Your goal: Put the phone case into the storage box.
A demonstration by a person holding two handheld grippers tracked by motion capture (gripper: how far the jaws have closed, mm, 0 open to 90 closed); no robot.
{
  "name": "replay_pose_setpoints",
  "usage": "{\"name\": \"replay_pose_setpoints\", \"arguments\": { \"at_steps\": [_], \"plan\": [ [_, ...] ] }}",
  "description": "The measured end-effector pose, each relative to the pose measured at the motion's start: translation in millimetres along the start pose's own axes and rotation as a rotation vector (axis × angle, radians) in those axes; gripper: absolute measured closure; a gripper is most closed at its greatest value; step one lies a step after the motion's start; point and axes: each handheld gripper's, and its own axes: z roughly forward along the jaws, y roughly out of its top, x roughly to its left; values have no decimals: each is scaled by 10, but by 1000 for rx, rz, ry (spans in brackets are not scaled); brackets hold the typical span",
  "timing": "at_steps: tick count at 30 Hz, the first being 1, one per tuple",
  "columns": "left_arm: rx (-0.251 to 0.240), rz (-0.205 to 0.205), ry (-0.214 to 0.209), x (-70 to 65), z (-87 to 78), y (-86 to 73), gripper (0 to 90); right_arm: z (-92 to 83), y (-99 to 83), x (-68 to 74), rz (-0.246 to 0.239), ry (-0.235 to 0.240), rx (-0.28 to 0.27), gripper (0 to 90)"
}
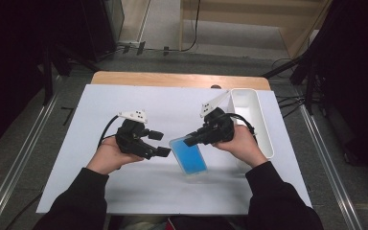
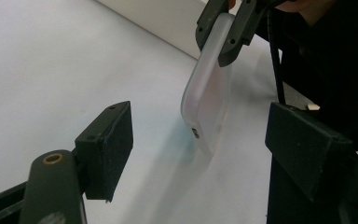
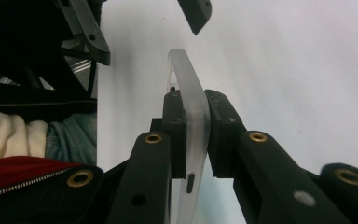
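Phone case [image 1: 188, 154], translucent with a blue inside, is hanging at centre frame in the high view, its top edge pinched by the right tongs [image 1: 190, 140]. Left tongs [image 1: 159, 143] are waiting open just beside it; judging by this, the handover or placing is not yet done.

Case between two grippers, mid-sheet.
Sheet [image 1: 124, 191] covers the table [image 1: 172, 79]. Case [image 1: 188, 155] lies, probably tilted, between left gripper [image 1: 160, 143] and right gripper [image 1: 190, 140], pinched edge-on by the right. Bin [image 1: 263, 124] sits at the sheet's right edge, behind the right hand [image 1: 242, 143].
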Motion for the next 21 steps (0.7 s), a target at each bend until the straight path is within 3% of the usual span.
{"name": "replay_pose_setpoints", "arguments": {
  "at_steps": [9, 21],
  "plan": [
    [35, 3, -32, 50, 94, 11, 239, 62, 51, -21, -22, 68, 35, 777],
    [53, -17, -73, 131, 157, 6, 261, 89, 114, -56, -39, 106, 43, 777]
  ]
}}
